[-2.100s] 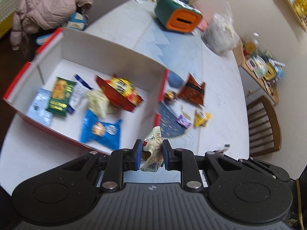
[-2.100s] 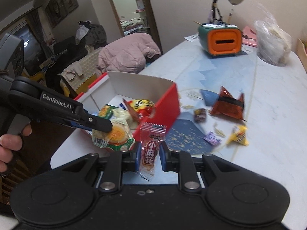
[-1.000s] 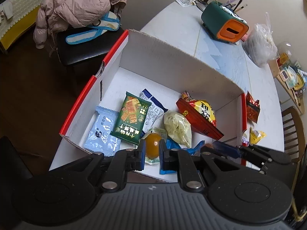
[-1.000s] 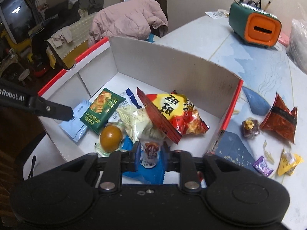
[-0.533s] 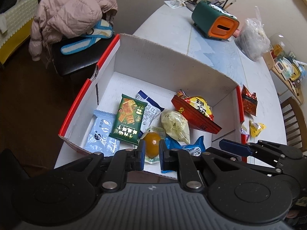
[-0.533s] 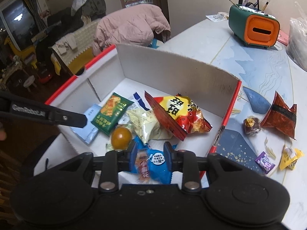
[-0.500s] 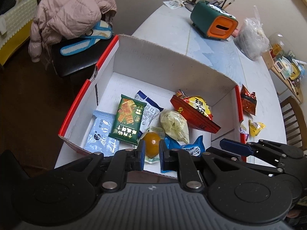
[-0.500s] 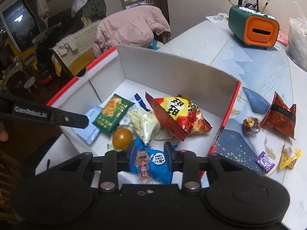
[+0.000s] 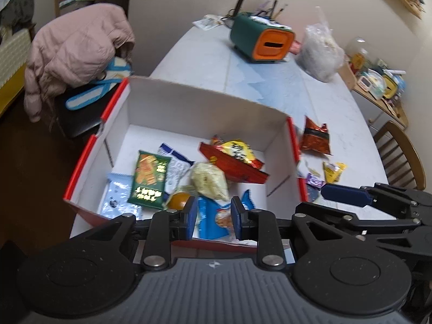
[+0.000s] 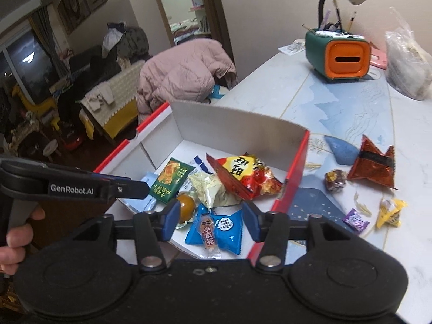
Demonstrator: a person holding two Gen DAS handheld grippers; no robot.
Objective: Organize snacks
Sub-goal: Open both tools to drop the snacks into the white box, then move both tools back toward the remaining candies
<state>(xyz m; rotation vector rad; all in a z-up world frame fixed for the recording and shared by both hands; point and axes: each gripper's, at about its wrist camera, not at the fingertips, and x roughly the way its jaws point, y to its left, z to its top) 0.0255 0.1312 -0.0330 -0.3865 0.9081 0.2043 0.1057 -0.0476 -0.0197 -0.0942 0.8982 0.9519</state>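
Drop step done: left gripper [image 9: 211, 217] and right gripper [image 10: 211, 220] opening, empty (over box [image 10: 237, 125]); next, red packet [image 10: 371, 166] at 2 o'clock

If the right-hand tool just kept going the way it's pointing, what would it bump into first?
Most likely the small twist-snack packet lying on the blue packet in the box. It sits between the right tool's opening jaws, though depth is hard to judge.

A small pink snack [image 10: 208, 232] lies flat on a blue pack [image 10: 225, 228] in the box [image 10: 295, 167], below the right gripper [image 10: 210, 217].
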